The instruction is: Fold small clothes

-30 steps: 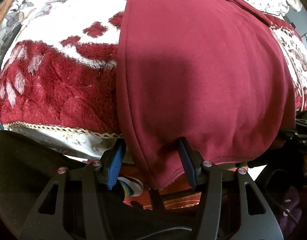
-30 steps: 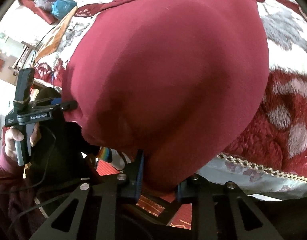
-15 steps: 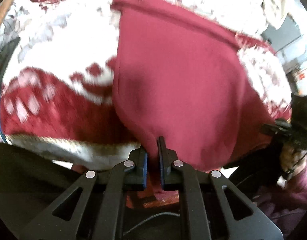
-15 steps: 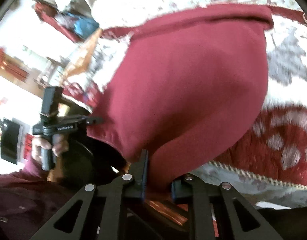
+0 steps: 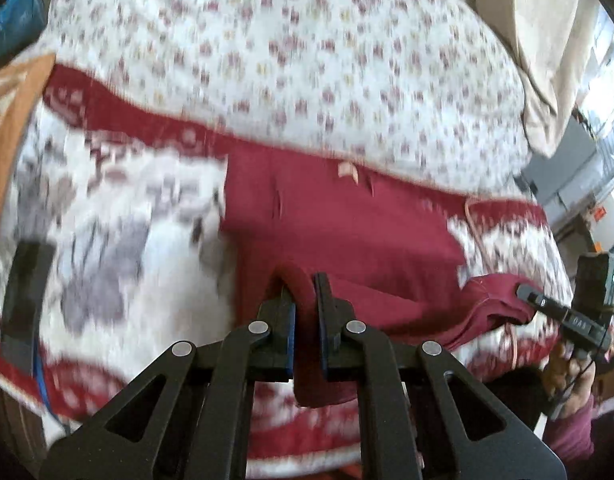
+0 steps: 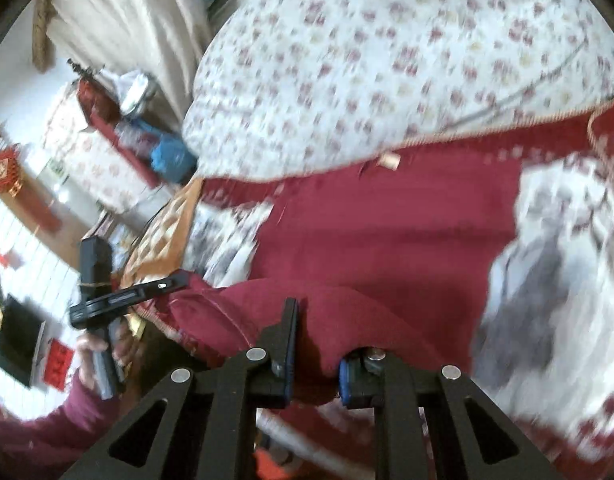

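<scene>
Folding garment (image 5: 347, 216) on blanket (image 5: 119, 216): we are keeping left gripper (image 5: 305, 312) and right gripper (image 6: 317, 344) clenched on its near hem, level, carrying toward the far edge.

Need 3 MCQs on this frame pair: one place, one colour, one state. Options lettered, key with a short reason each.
1. Where does the dark red fleece garment lie?
A. on a red-and-white patterned blanket
B. on a wooden floor
C. in a basket

2. What colour are the pads on the left gripper?
A. yellow
B. blue
C. white

3. What state is the right gripper in?
A. open, clear of cloth
B. shut on nothing
C. shut on the garment's edge

Key: 1 A, the red-and-white patterned blanket shows on both sides of it. 2 B, blue strips line the fingers. 3 C, red cloth fills the space between the fingers.
</scene>
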{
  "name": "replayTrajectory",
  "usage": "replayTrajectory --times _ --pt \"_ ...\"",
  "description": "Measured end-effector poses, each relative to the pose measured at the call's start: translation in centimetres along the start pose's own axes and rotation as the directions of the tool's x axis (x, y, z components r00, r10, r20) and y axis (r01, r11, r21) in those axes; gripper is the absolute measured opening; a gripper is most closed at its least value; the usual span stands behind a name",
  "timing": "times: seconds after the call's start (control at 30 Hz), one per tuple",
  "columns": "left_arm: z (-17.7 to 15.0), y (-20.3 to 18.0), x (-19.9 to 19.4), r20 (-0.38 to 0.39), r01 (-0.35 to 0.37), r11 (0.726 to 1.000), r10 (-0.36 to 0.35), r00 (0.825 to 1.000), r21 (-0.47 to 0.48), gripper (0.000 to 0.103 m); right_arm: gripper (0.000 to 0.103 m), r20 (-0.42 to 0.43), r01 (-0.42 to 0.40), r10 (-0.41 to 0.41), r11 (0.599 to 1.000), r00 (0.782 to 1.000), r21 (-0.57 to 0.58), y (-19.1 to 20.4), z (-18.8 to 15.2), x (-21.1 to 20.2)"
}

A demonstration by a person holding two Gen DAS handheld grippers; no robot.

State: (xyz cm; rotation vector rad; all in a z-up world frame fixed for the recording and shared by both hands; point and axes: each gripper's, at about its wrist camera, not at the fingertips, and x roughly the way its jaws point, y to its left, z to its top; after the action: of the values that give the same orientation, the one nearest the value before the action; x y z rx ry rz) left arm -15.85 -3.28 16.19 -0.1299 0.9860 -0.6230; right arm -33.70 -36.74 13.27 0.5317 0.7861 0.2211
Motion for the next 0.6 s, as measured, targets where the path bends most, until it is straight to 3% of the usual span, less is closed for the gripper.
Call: replayTrajectory --times 0.23,0.43,0.6 --pt "5.7 -0.6 4.8 0.084 -0.050 0.998 0.054 0.995 -0.049 0.007 0.015 0.063 0.120 -0.121 0.993 0.991 0.011 -1.8 6.3 2.3" --pt "8.1 0.1 9.8 0.082 -0.091 0.991 0.099 0.992 -0.094 0.007 0.015 0.050 0.206 -0.206 0.979 0.977 0.007 -4.0 9.8 6.2" --pt "9.2 2.0 14.3 0.028 -0.106 0.984 0.111 0.993 -0.144 0.007 0.015 -0.001 0.233 -0.234 0.971 0.972 0.058 -7.1 11.3 10.2"
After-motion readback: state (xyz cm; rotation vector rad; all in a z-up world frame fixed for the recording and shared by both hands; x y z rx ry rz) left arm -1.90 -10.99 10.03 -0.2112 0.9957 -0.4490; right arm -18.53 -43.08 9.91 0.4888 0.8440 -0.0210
